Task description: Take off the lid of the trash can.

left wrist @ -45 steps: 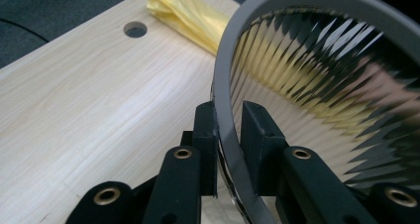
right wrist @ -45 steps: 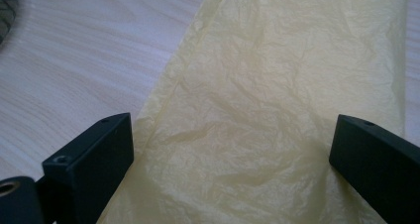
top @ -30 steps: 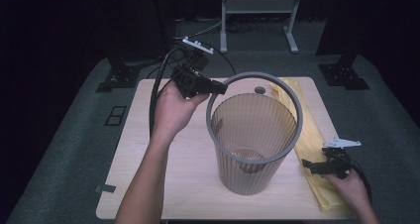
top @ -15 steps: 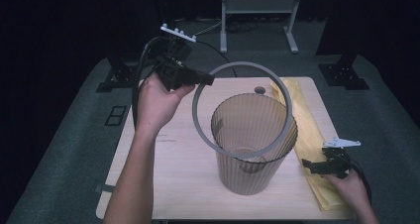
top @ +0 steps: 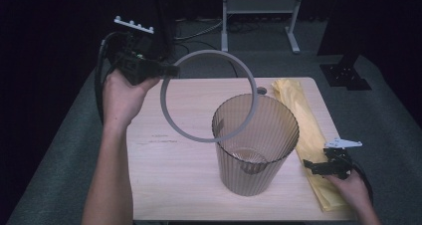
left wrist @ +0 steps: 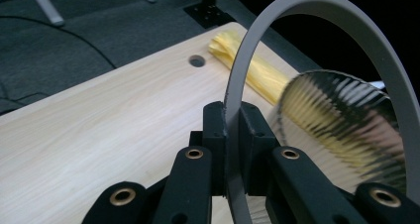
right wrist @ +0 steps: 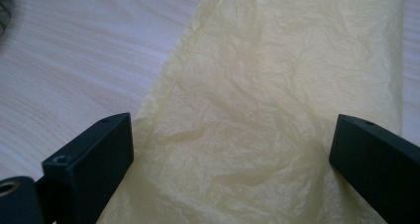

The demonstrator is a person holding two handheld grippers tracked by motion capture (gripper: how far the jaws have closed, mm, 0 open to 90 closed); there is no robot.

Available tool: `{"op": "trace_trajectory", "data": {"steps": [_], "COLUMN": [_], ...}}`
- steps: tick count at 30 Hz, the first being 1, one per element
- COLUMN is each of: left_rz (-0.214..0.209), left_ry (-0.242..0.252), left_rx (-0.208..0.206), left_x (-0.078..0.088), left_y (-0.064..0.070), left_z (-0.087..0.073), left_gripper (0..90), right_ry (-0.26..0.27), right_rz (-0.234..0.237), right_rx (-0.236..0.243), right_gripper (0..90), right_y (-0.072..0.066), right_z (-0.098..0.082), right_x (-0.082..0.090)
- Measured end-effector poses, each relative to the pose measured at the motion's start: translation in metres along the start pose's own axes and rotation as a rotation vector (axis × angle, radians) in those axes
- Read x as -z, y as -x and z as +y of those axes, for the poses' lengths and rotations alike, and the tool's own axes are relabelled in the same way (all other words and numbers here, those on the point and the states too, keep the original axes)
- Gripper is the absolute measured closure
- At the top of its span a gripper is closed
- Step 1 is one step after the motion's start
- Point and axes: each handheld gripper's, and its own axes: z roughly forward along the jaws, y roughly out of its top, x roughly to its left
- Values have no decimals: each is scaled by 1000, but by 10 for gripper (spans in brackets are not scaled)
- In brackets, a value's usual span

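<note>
My left gripper [top: 168, 70] is shut on the left edge of a thin grey ring [top: 209, 52], which hangs tilted in the air above the table's back left. The ring's right side overlaps the rim of a ribbed, translucent brown bin [top: 256, 150] standing upright mid-table. In the left gripper view the ring [left wrist: 297, 0] runs edge-on between the two jaws of the left gripper [left wrist: 232, 130], with the bin [left wrist: 341, 125] behind it. My right gripper [top: 312, 166] rests low at the front right, open over a crumpled yellow bag [right wrist: 257, 85]; the right gripper [right wrist: 233, 149] has nothing pinched.
The yellow bag [top: 304, 120] lies in a long strip along the right edge of the wooden table [top: 169, 170]. A small round hole [left wrist: 197, 61] sits in the tabletop near the back. Dark floor and a metal stand [top: 259, 8] lie beyond the table.
My left hand has carried the ring up and to the left, off the bin's rim. The right hand and its gripper have stayed where they were.
</note>
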Motion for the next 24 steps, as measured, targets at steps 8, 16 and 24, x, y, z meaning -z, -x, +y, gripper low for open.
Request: {"op": "trace_trajectory", "data": {"steps": [8,16,24], "left_rz": [65,147,182], "left_ry": [19,20,22], "left_rx": [71,138,193], "left_x": [15,23,-4], "left_y": [-34,-71,-103], "left_z": [-16,-40,-75], "left_gripper": [829,829,829], "right_ry": [0,-1,-3], "right_rz": [1,-1,-3], "right_rx": [-1,1,6], "right_gripper": [23,23,22], "right_y": [0,0,0], "right_z": [0,0,1], "right_x": [0,0,-1]}}
